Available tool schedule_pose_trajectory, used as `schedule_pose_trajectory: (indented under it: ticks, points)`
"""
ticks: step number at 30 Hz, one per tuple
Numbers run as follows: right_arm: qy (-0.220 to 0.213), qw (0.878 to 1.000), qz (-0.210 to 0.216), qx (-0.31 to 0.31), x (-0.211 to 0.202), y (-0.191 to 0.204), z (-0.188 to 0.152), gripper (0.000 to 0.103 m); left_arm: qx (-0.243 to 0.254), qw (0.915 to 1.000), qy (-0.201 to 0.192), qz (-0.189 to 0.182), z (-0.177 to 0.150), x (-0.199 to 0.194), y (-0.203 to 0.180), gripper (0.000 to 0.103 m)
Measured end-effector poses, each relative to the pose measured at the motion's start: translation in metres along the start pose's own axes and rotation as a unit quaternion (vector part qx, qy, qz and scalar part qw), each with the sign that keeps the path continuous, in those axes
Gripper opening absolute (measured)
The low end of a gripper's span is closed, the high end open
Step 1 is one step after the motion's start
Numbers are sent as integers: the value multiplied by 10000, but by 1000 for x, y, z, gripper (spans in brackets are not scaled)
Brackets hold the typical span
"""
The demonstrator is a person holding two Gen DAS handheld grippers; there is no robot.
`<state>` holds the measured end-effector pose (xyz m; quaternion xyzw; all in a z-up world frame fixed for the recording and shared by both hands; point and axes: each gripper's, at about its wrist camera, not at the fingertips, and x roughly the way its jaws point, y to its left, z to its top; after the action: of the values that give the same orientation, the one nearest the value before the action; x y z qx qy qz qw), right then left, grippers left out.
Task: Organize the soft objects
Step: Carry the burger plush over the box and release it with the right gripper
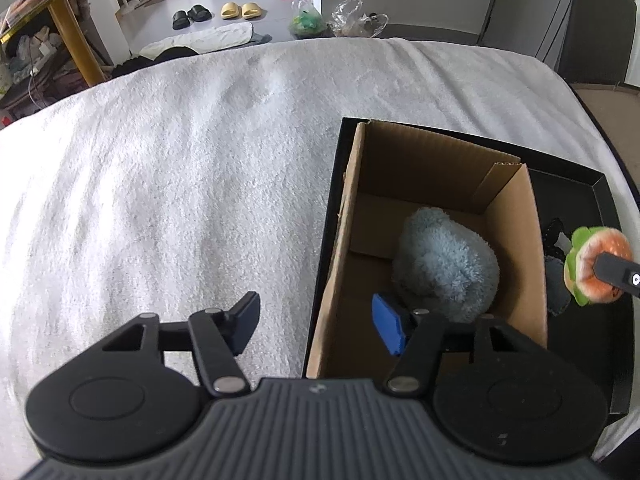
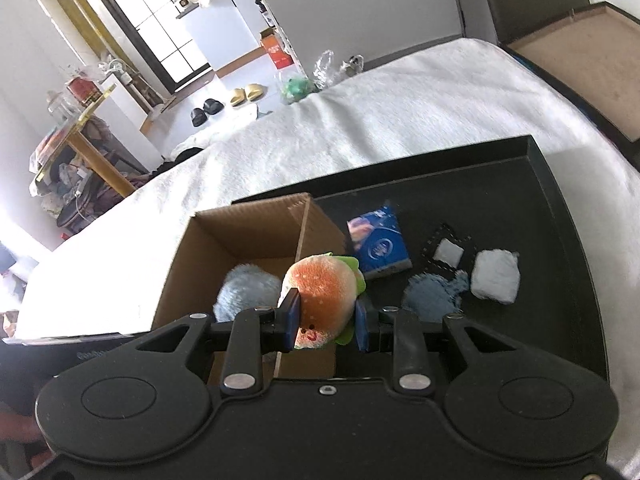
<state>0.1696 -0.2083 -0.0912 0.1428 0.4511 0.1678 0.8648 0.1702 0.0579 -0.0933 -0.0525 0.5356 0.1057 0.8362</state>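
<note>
Right tongs (image 2: 326, 326) clamped on burger plush (image 2: 322, 300), lower centre, lifted clear to drop into cardboard box (image 2: 244, 224). Left tongs (image 1: 320, 326) apart, empty, straddling box wall.

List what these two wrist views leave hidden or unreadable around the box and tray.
- Left wrist view: most of the black tray is cut off by the frame edge; the cardboard box hides more.
- Left wrist view: the right tool is cropped; only one finger on the burger plush shows.
- Right wrist view: the burger plush and tool body hide the box floor beside the blue fluffy toy.
- Right wrist view: print on the blue packet is too small.
</note>
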Motion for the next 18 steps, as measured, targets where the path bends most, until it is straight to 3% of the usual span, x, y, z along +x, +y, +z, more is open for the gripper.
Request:
schedule_pose_trajectory:
  ticks: [10, 18]
  points:
    - [-121, 9997, 136, -180, 3, 30, 10, 27, -155, 9995, 151, -248, -1, 13, 9, 43]
    - [-92, 9992, 114, -368, 15, 51, 16, 27, -168, 9983, 335, -456, 1, 28, 11, 19]
